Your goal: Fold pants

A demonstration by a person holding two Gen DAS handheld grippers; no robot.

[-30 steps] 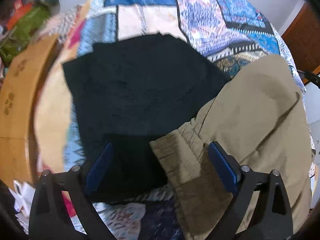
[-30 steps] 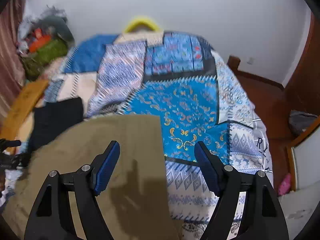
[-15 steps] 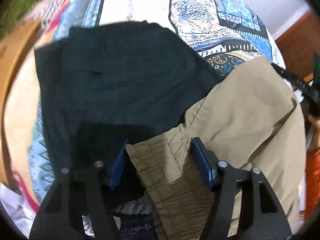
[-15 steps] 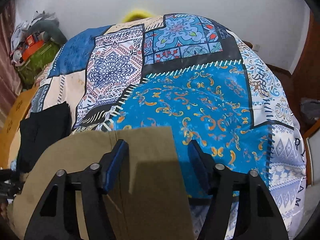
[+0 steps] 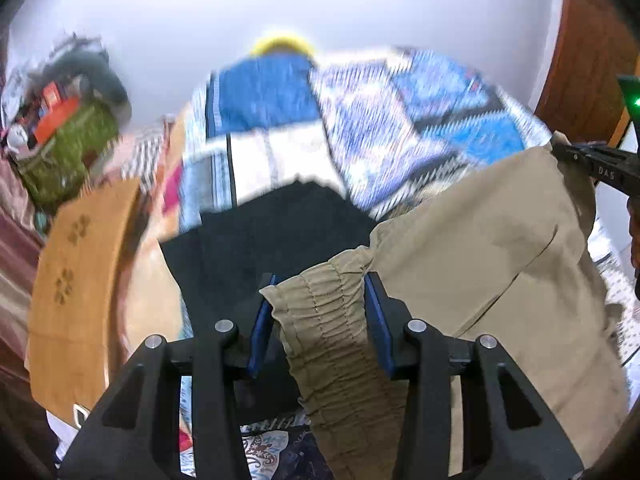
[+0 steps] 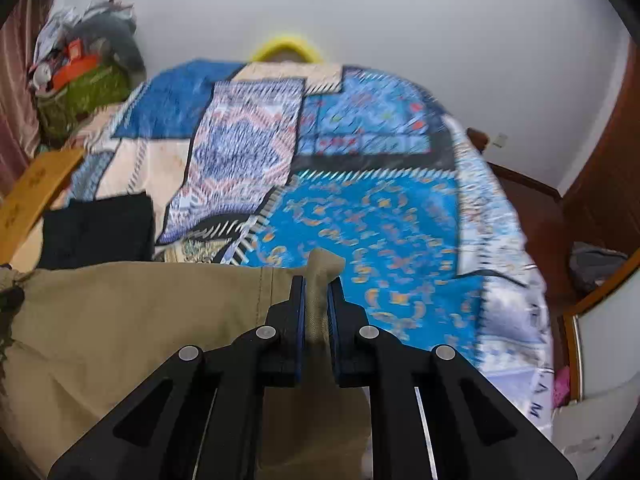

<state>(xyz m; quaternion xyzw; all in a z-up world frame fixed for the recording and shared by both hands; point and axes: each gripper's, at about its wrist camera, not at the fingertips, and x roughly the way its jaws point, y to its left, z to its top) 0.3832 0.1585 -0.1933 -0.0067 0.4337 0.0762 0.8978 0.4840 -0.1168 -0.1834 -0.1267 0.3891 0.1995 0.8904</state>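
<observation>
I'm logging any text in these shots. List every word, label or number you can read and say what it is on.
"DAS": on the black arm of the right gripper, seen from the left wrist view.
"A M" and perhaps "R", sideways: partial lettering on the bedspread's white border; the rest is unreadable.
Orange packaging in the corner pile: blurred, unreadable.
Wooden board: paw-like marks only, no text.

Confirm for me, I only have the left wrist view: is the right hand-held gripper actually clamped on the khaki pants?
Observer: Yes. The right hand-held gripper is shut on a corner of the khaki pants; a tuft pokes up between the pads.
Operator: Which end?
Observer: A plain flat corner; no elastic gathers show there.
Operator: Bed beyond it?
Observer: Patterned blue quilt ahead; no other garment on that part.
</observation>
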